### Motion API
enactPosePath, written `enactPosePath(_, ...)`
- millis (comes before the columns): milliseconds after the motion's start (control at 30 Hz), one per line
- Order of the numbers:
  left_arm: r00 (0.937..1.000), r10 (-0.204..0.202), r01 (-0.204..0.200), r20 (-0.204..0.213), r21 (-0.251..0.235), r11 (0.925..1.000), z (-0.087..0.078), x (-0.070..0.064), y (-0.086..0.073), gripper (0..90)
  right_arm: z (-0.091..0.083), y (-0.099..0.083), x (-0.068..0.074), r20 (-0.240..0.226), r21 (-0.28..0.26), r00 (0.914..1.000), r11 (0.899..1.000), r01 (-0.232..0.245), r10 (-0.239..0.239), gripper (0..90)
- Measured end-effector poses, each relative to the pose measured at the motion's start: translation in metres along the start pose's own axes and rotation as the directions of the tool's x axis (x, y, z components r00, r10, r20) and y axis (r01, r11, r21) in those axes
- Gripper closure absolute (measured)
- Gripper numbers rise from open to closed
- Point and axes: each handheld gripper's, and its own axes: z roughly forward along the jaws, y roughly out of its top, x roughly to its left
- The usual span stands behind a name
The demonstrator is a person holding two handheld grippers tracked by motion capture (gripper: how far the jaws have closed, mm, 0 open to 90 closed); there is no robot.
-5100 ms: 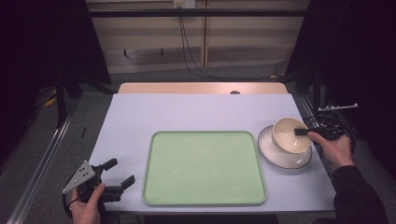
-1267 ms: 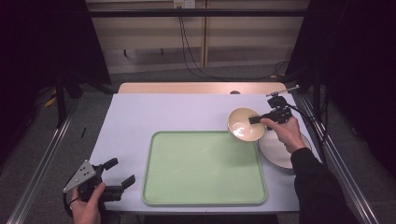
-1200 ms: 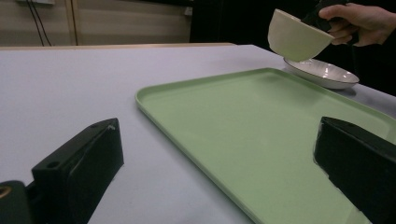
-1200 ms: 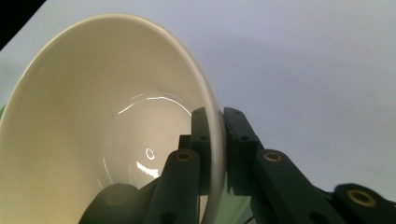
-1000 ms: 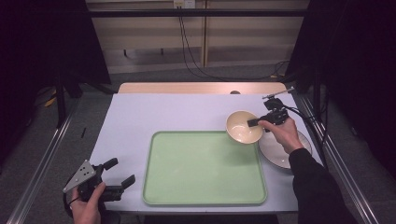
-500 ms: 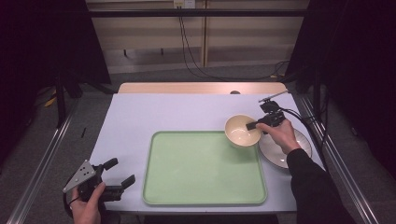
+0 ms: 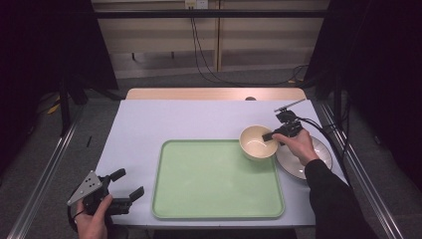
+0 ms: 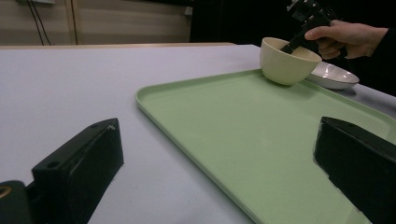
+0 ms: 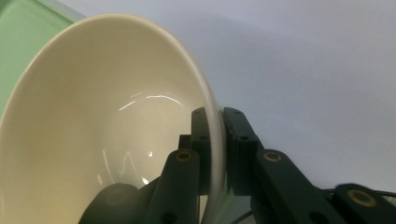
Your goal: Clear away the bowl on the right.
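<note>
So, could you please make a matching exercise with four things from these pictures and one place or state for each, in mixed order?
Things:
1. bowl
2. tray
3. plate
4. left gripper

Places or states:
a. open, near the table's front left corner
b. pale green, in the middle of the table
c. clamped by its rim in the right gripper
d. right of the tray, under the person's hand

Pairs: 1-c, 2-b, 3-d, 4-a

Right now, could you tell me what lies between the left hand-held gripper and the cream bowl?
In the high view, the green tray fills the stretch between the left hand-held gripper and the cream bowl.
</note>
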Motion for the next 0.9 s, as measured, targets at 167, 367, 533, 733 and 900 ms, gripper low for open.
enactPosePath(167, 1.0, 0.0, 0.0, 0.001, -0.002, 1.0, 0.0, 0.0, 0.0, 1.5, 0.004, 0.0, 0.0, 0.01, 0.012, 0.9999, 1.0, 0.007, -0.007, 84.0)
enactPosePath(367, 1.0, 0.007, -0.007, 0.007, 0.005, 1.0, 0.0, 0.0, 0.0, 1.5, 0.007, -0.001, 0.0, 0.001, 0.01, 0.9999, 1.0, -0.012, 0.012, 84.0)
enactPosePath(533, 1.0, 0.008, -0.008, 0.007, 0.004, 1.0, 0.0, 0.0, 0.0, 1.5, 0.009, -0.002, -0.002, 0.008, 0.012, 0.9999, 1.0, -0.013, 0.013, 84.1)
enactPosePath(733, 0.9999, 0.015, -0.015, 0.006, 0.008, 0.9999, 0.0, 0.0, 0.0, 1.5, 0.01, -0.004, -0.003, 0.01, 0.015, 0.9998, 1.0, -0.019, 0.019, 84.1)
enactPosePath(900, 0.9999, 0.008, -0.008, 0.008, 0.003, 1.0, 0.0, 0.0, 0.0, 1.5, 0.01, -0.006, -0.003, 0.019, 0.001, 0.9998, 1.0, 0.007, -0.007, 83.9)
